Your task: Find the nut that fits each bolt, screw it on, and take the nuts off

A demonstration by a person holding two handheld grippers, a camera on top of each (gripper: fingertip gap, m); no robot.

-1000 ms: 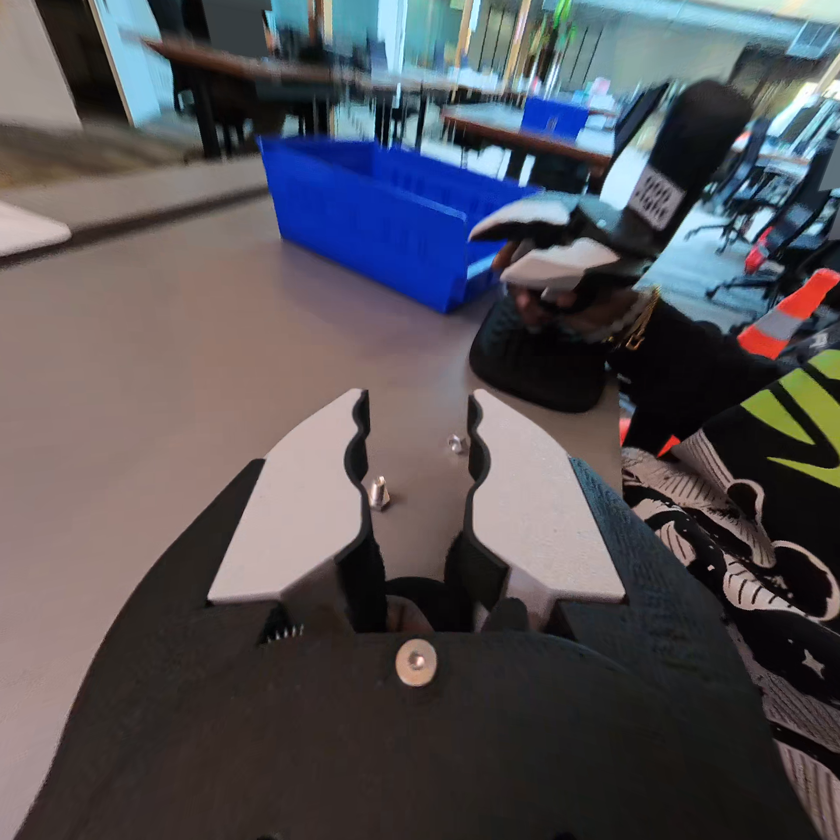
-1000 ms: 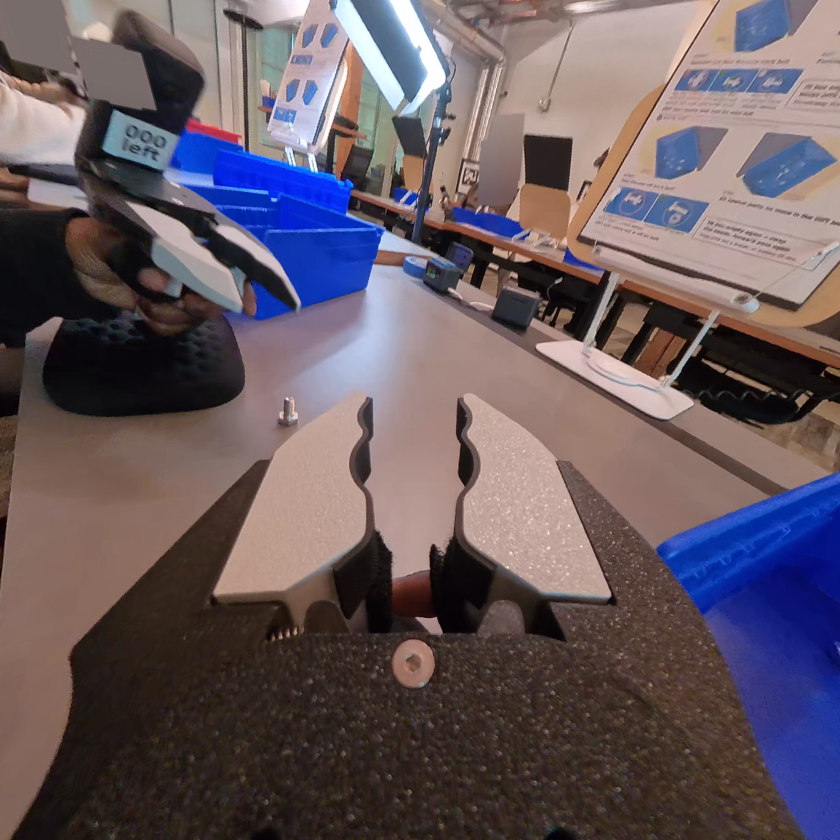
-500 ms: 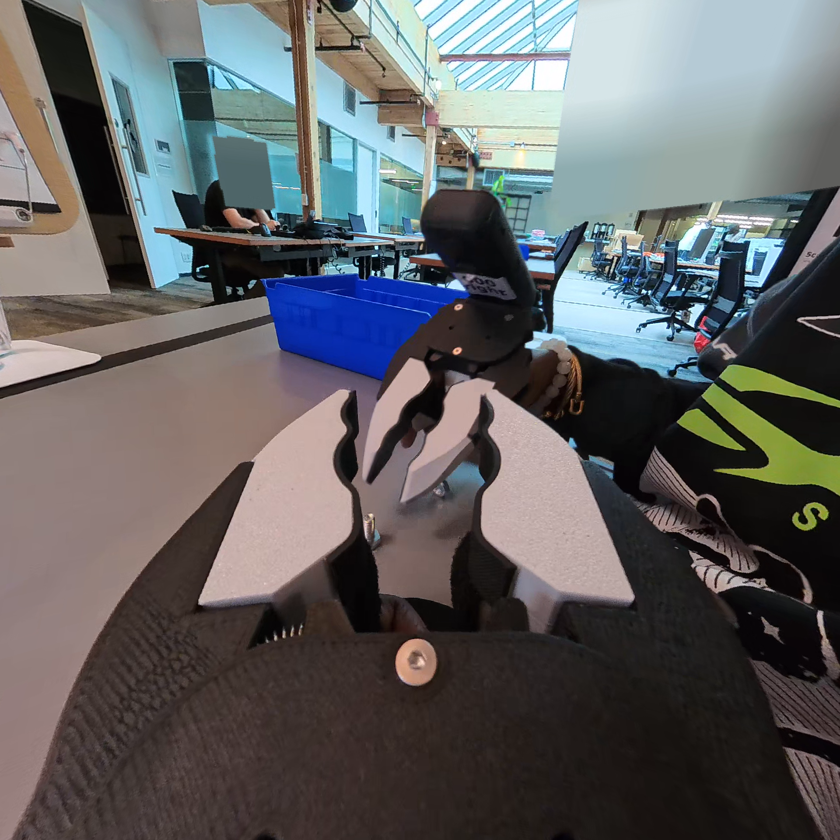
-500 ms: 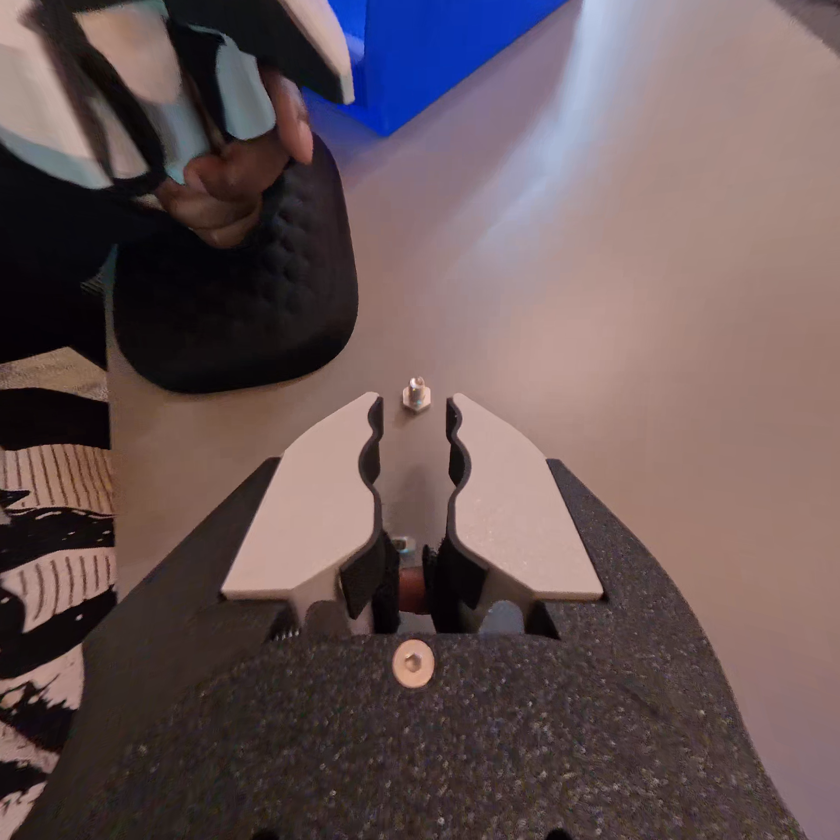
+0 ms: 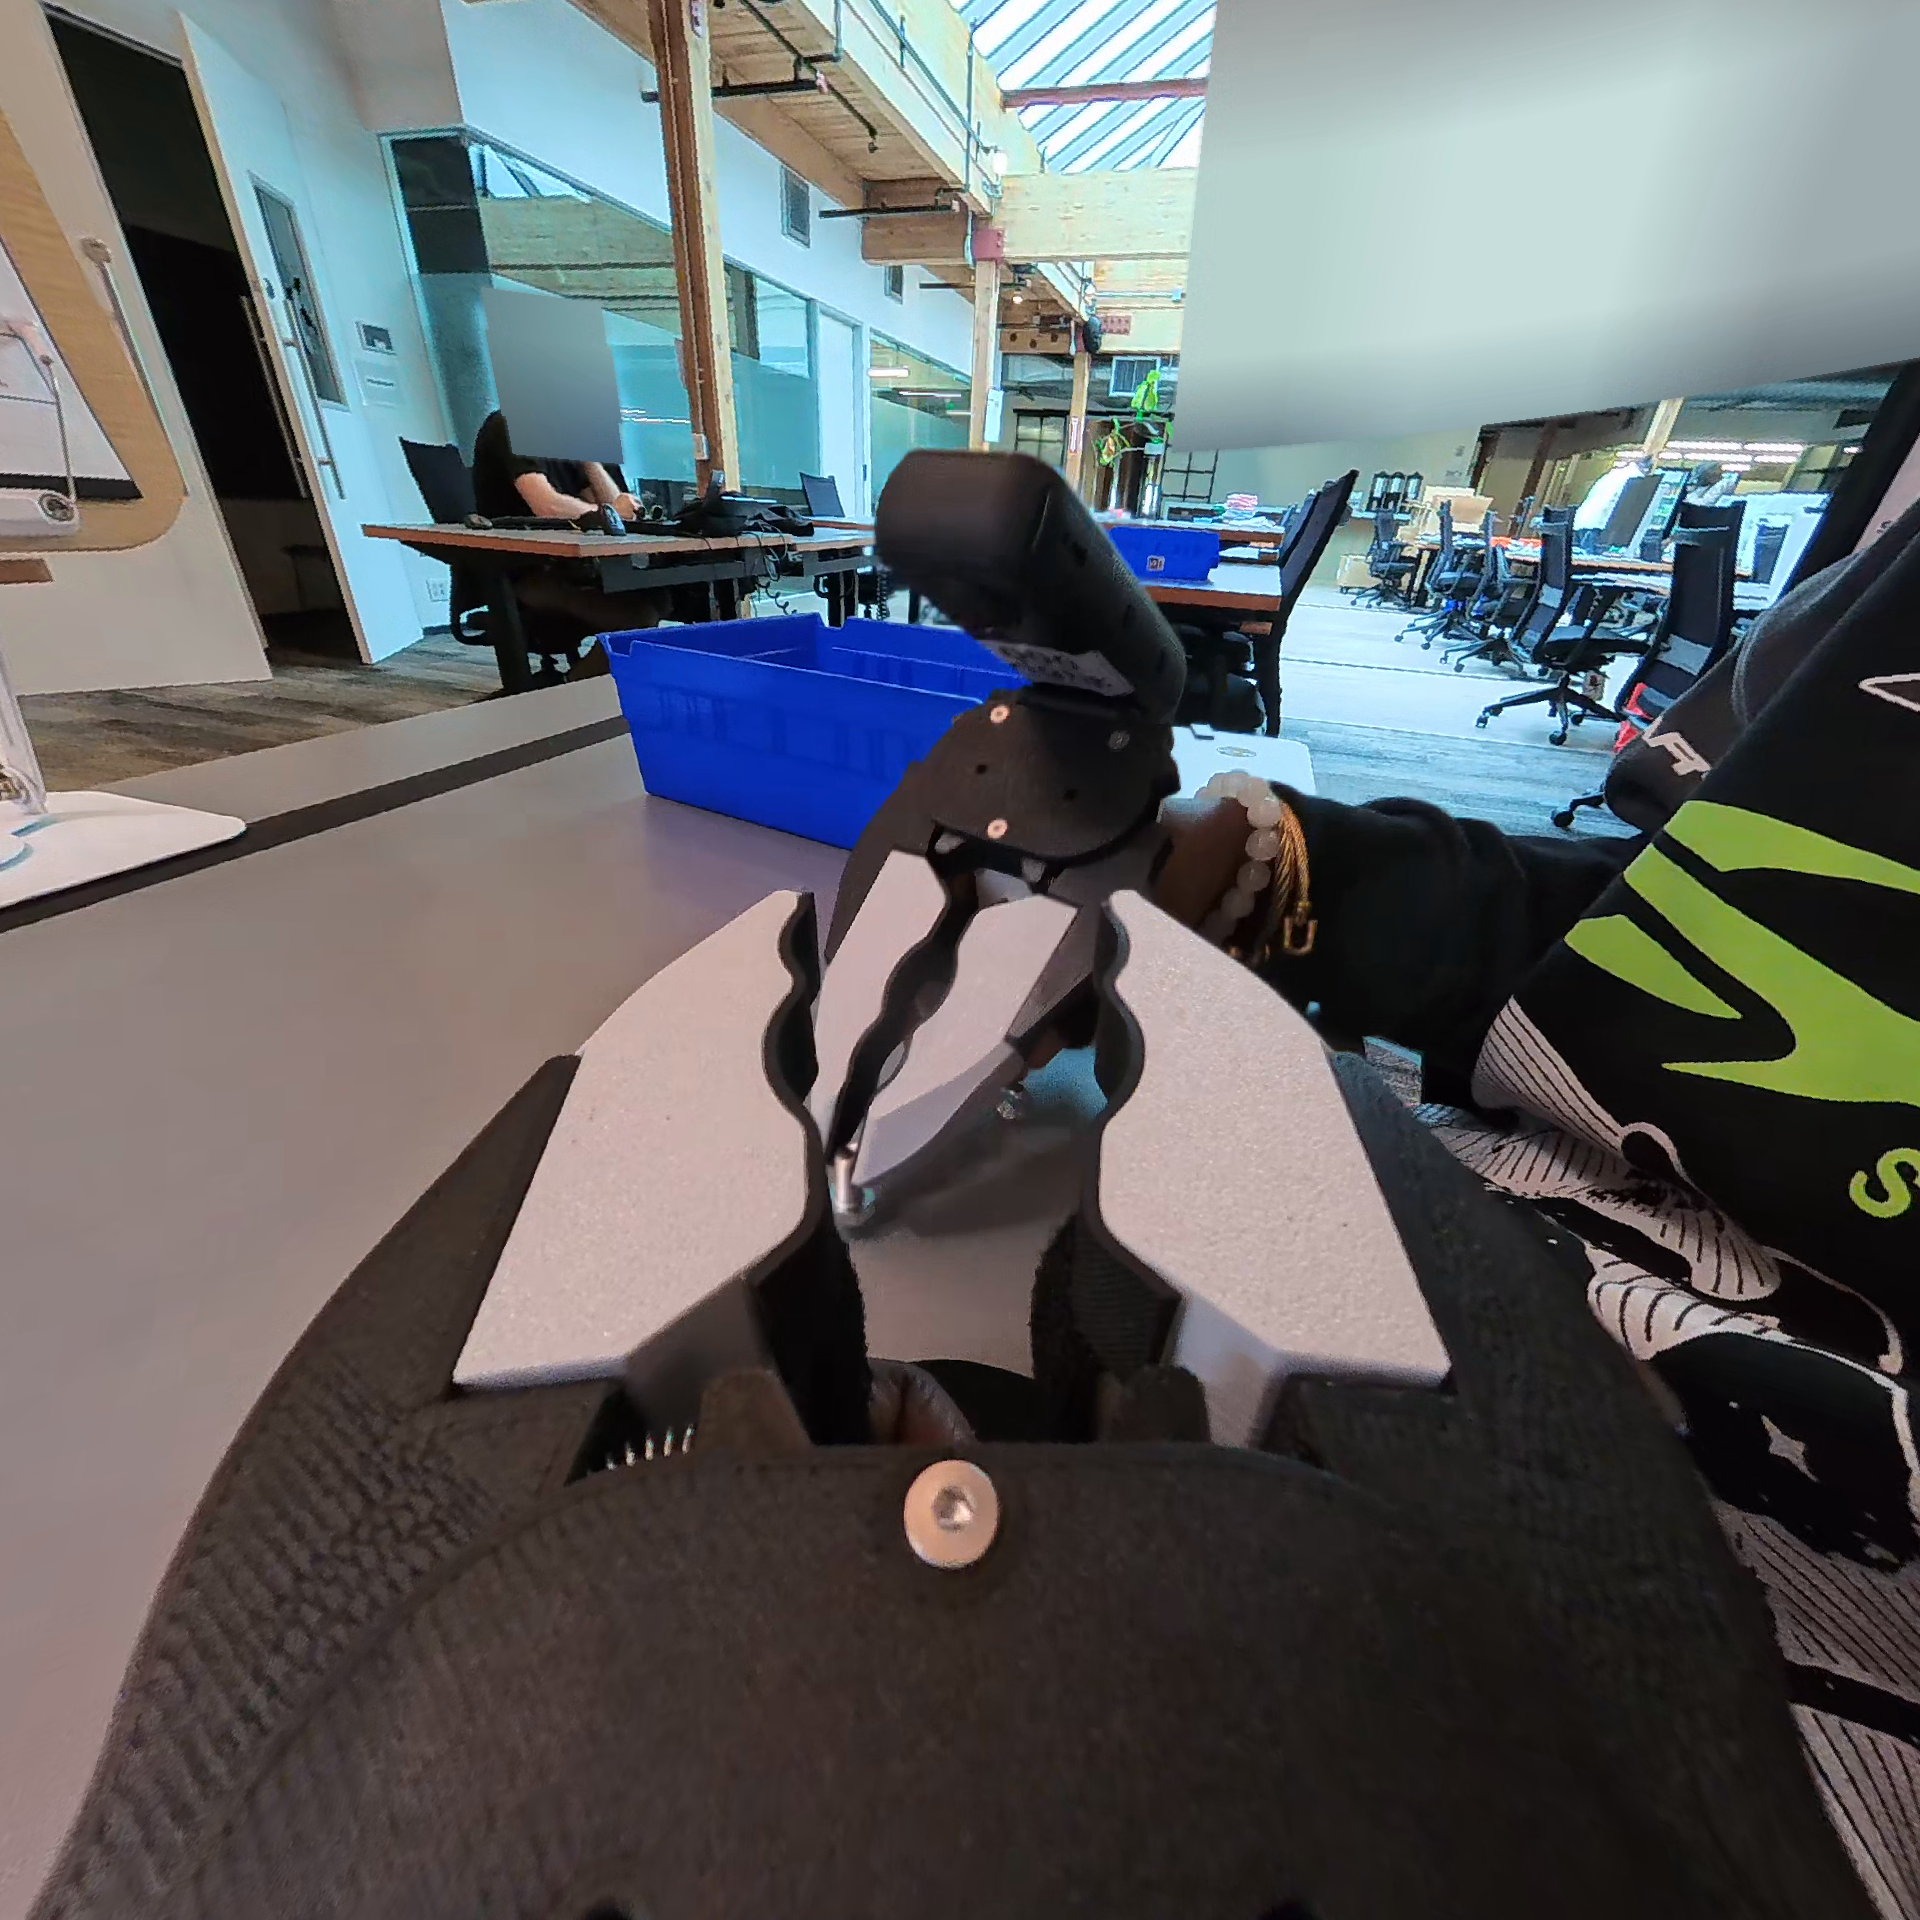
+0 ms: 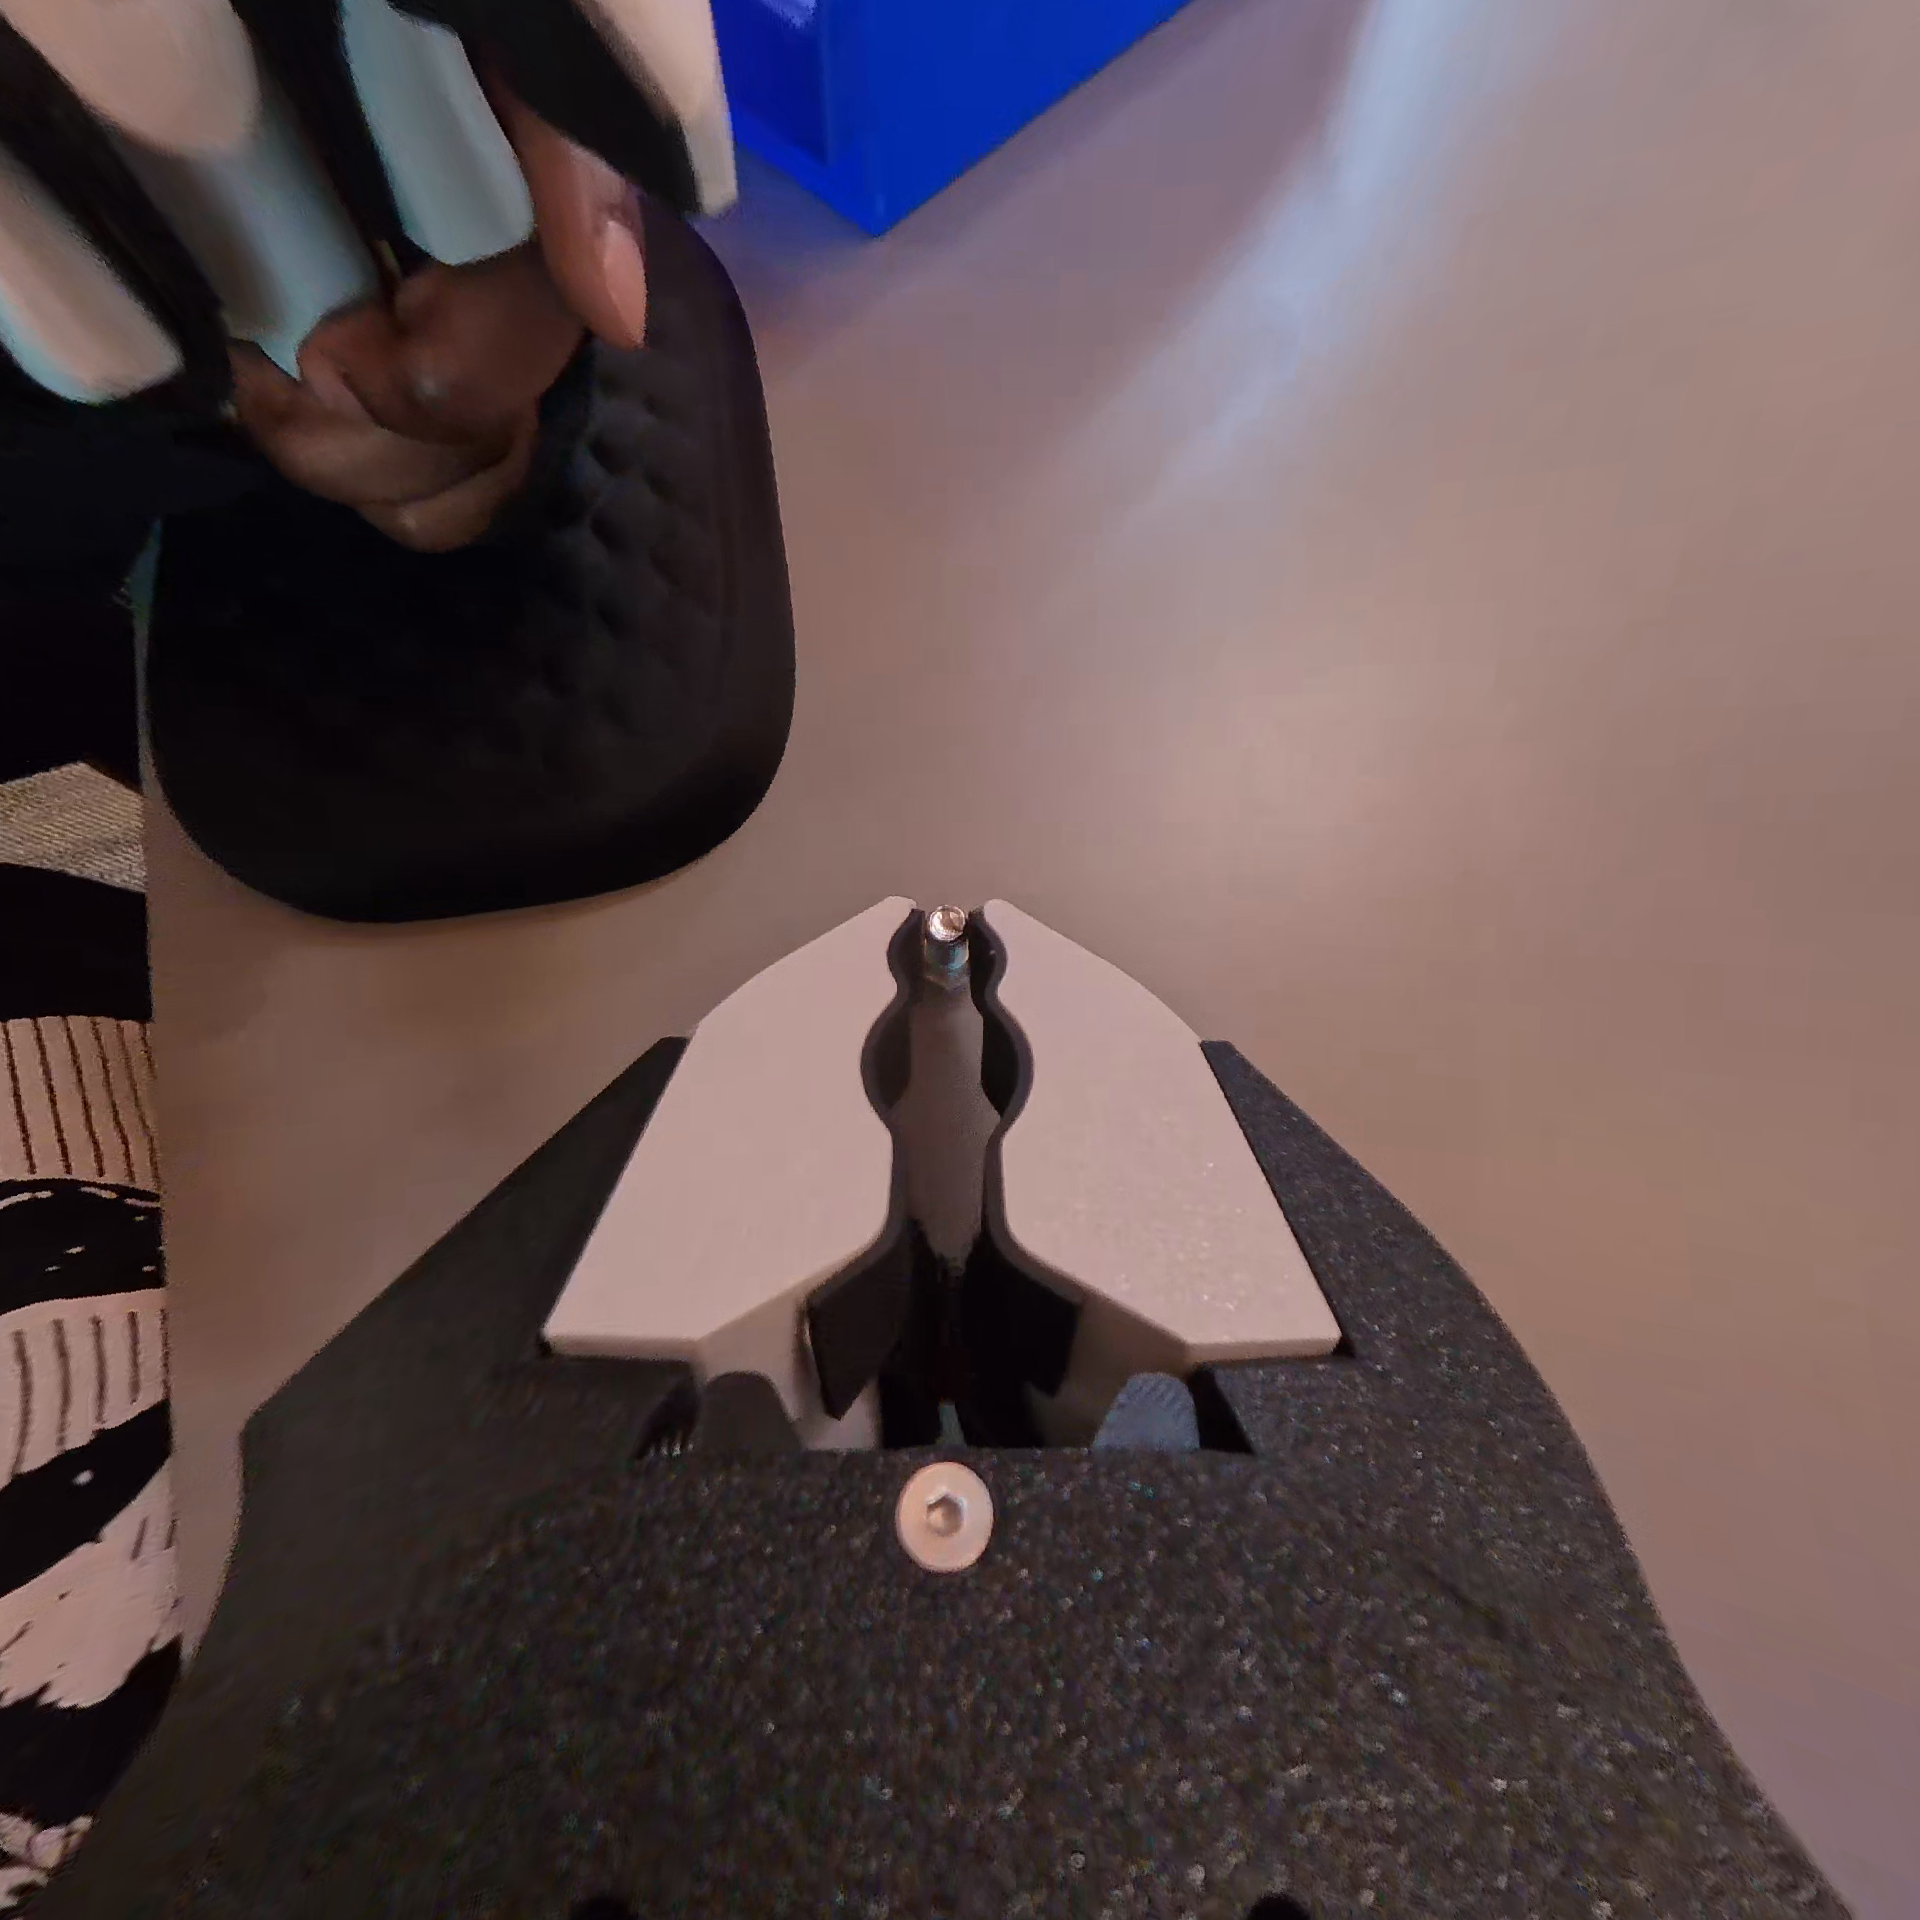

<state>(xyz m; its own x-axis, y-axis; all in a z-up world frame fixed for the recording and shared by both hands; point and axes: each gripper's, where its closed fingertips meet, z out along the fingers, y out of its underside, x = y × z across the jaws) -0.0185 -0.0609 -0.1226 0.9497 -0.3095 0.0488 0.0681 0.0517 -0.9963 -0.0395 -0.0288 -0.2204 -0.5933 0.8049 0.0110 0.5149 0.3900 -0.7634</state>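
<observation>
In the right wrist view my right gripper (image 6: 945, 914) points down at the grey table (image 6: 1351, 623), its fingertips shut on the shaft of a small silver bolt (image 6: 945, 940) that stands on its head. The left wrist view shows the same: the right gripper (image 5: 847, 1143) pinches the bolt (image 5: 852, 1184) on the table. My left gripper (image 5: 956, 914) is open and holds nothing; its fingers stand either side of the right gripper's fingers. A second small silver piece (image 5: 1006, 1107) lies just behind. The left gripper also shows blurred at the top left of the right wrist view (image 6: 364, 156).
A black textured pad (image 6: 468, 727) lies on the table left of the bolt. A blue bin (image 5: 790, 717) stands farther back and shows in the right wrist view (image 6: 914, 104) too. The person's sleeve and patterned clothing (image 5: 1714, 1039) are at the right table edge. Left tips to right tips: about 10 cm.
My right gripper swung down over the standing bolt and its pads closed on the shaft. My left gripper levelled out, opened a little wider and now frames the right gripper.
</observation>
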